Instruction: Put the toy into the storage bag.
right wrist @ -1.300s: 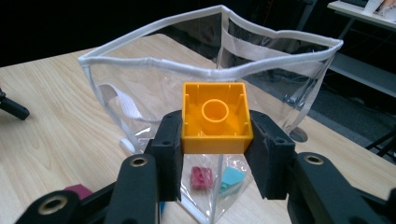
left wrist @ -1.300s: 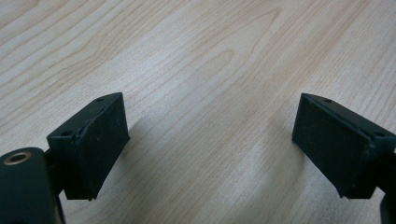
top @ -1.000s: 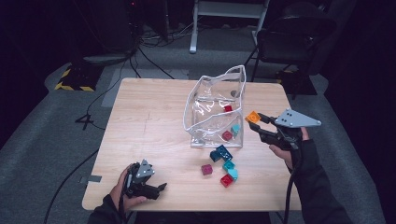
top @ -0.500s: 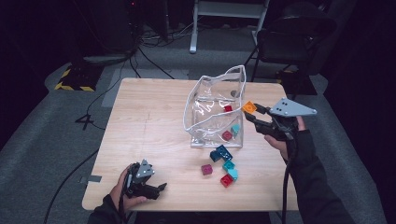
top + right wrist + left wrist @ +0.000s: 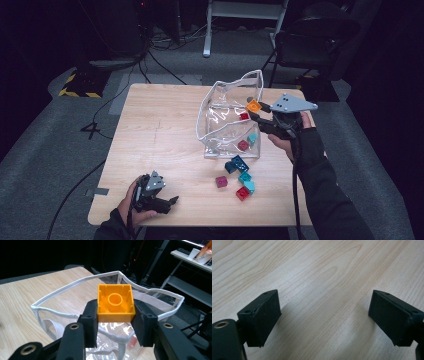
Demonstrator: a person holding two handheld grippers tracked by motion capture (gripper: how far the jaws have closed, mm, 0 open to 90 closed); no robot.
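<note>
My right gripper (image 5: 255,111) is shut on an orange brick (image 5: 253,105) and holds it over the right rim of a clear plastic bag (image 5: 220,125) with a white rim. In the right gripper view the orange brick (image 5: 115,303) sits hollow side up between the two pads, above the bag's opening (image 5: 62,288). Red and teal bricks (image 5: 243,145) lie inside the bag. Several loose bricks (image 5: 239,176), teal, red and dark red, lie on the table in front of it. My left gripper (image 5: 172,201) rests open near the table's front left edge, with bare wood (image 5: 324,297) between its jaws.
The wooden table (image 5: 155,130) has free room left of the bag. A black chair (image 5: 310,40) stands behind the table at the right, and a white frame (image 5: 245,10) behind the middle. Cables and a yellow-black striped piece (image 5: 77,92) lie on the grey floor at the left.
My right gripper has moved left and up with the orange brick, from beside the bag to above its right rim. The left gripper has stayed still.
</note>
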